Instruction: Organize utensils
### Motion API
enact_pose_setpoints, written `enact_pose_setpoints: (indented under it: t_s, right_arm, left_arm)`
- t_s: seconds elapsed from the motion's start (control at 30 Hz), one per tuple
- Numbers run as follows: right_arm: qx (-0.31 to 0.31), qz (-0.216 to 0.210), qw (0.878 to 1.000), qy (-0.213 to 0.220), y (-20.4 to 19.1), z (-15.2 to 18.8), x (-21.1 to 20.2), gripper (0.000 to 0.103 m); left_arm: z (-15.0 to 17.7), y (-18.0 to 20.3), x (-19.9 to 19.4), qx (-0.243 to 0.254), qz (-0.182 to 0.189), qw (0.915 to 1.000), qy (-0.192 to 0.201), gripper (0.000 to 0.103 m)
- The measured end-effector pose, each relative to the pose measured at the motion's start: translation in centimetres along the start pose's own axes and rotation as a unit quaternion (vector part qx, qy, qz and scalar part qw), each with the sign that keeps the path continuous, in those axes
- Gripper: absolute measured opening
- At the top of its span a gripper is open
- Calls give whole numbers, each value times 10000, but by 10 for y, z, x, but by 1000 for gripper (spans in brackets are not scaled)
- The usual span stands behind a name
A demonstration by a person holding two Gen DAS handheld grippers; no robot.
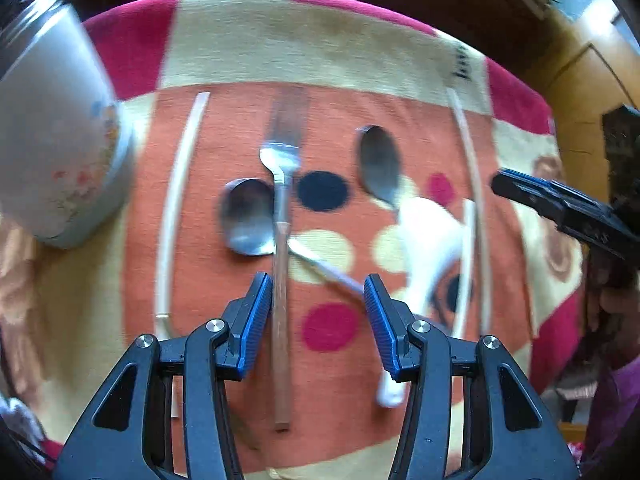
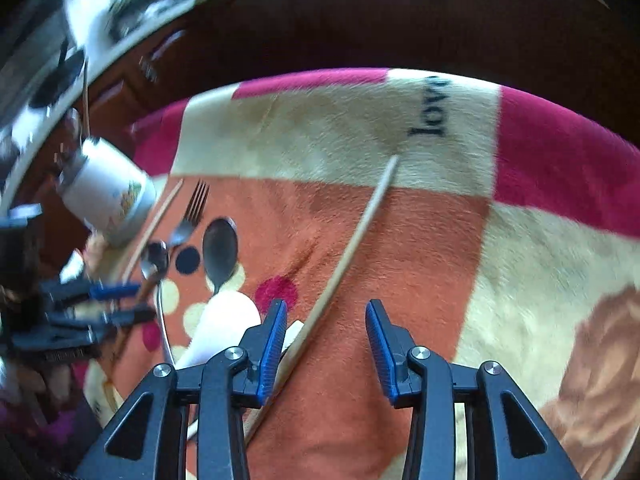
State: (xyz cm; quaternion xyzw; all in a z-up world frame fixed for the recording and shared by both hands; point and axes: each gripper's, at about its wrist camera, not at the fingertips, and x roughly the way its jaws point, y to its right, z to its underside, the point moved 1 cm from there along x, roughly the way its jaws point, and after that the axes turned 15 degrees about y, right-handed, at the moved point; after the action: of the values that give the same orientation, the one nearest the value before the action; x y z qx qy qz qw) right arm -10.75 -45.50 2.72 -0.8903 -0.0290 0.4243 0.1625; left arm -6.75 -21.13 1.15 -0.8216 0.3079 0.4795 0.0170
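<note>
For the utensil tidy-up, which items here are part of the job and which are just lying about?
Part of the job: fork, two metal spoons, white ladle spoon, chopsticks, holder cup.

Just lying about: patterned blanket, wooden furniture behind it.

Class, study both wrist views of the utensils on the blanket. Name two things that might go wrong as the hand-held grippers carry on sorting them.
1. The fork lies across a metal spoon, right by the left hand-held gripper; closing there may drag both.
2. The chopstick runs beside one finger of the open right hand-held gripper, above the white spoon; a grab may nudge the spoon or roll the stick away.
</note>
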Motion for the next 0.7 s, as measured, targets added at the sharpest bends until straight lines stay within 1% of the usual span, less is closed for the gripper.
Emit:
enact_pose_setpoints:
  t_s: [0.07, 0.13, 0.17, 0.23, 0.33, 0.37, 0.43, 0.53, 0.63, 0.7]
  right_arm:
    - [157, 71, 9998, 75, 5, 0, -3, 39]
    - [283, 118, 9995, 110, 5, 1, -4, 39]
    - [323, 116, 9993, 119, 6, -1, -4, 39]
    - [309, 79, 9994, 161, 2, -1, -8, 39]
    - [132, 65, 9997, 210, -6, -4, -9, 39]
    - [99, 55, 9997, 211, -7, -4, -8, 39]
    - [51, 63, 9997, 221, -12, -5, -4, 39]
    - [111, 81, 9995, 268, -15, -6, 2, 39]
    - [117, 139, 9993, 318, -17, -6, 6, 39]
    - [110, 96, 9994, 301, -19, -7, 7, 39]
  left_arm:
    - [-6, 7, 1, -187, 393, 9990, -30, 47]
    - [-4, 12, -2, -310, 496, 9983, -13, 47]
    - [-5, 12, -6, -314, 490, 9983, 62, 47]
    - [-9, 10, -17, -280, 376, 9988, 163, 47]
    - [-13, -2, -29, -341, 70, 9990, 265, 47]
    - [-19, -5, -27, -375, -86, 9988, 312, 47]
    - [-25, -11, -23, -409, -260, 9982, 356, 47]
    - [-32, -10, -12, -169, -543, 9977, 368, 47]
    - [-33, -9, -5, 7, -581, 9978, 318, 47]
    - [-38, -6, -2, 79, -580, 9977, 333, 46]
